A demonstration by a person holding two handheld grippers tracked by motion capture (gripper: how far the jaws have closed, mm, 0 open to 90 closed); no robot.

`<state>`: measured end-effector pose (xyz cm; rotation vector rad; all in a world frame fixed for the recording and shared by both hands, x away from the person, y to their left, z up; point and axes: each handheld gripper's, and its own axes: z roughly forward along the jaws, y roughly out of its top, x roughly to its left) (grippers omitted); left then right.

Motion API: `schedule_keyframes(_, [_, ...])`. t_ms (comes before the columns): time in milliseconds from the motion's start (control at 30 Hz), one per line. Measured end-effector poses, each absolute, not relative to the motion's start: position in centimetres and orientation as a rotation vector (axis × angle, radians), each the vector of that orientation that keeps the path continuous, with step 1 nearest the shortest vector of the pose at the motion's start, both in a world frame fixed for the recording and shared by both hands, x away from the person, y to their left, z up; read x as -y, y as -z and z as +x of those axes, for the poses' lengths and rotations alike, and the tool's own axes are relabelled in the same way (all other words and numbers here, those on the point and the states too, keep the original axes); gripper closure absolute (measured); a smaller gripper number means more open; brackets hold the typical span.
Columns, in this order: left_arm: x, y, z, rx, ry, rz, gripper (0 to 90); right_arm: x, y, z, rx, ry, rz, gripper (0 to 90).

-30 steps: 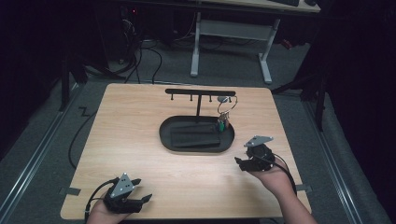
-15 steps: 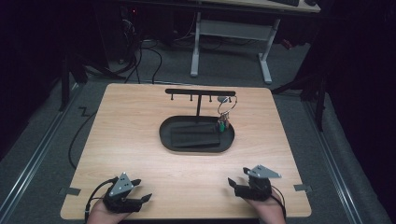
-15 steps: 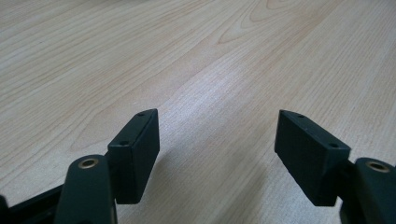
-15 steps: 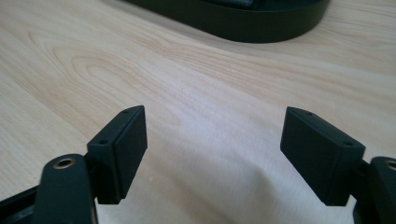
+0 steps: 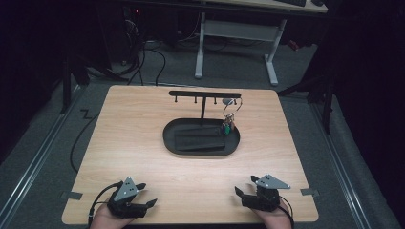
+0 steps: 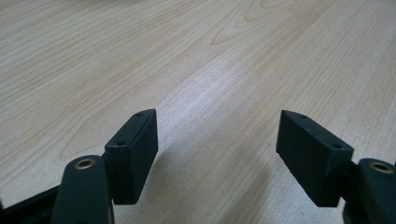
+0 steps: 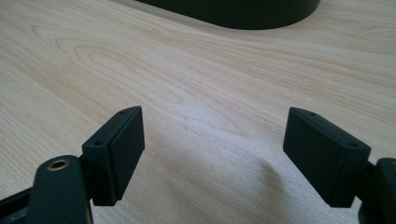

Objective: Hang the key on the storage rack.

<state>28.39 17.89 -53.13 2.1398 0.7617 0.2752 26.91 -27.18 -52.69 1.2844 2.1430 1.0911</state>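
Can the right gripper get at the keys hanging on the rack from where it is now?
Probably yes: the right gripper has open, empty jaws, and bare table lies between it and the keys on the rack.

Lab / test workspace, dim room.
Wood table point(image 5: 143, 143) on grey carpet, floor rails point(image 5: 33, 157), loose cables point(image 5: 157, 52), adj. desk frame point(image 5: 236, 33) behind.

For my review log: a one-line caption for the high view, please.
Both grippers, left gripper and right gripper, rest open at the table's near edge; keys hang on the rack over the tray.
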Motion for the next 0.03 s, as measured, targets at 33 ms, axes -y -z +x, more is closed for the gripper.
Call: schedule_keyframes(33, [-17.93,53.12,28.39,-0.766,-0.272,2.137,30.1,27.14,52.68,26.91,-2.143,-1.093,1.286,20.8])
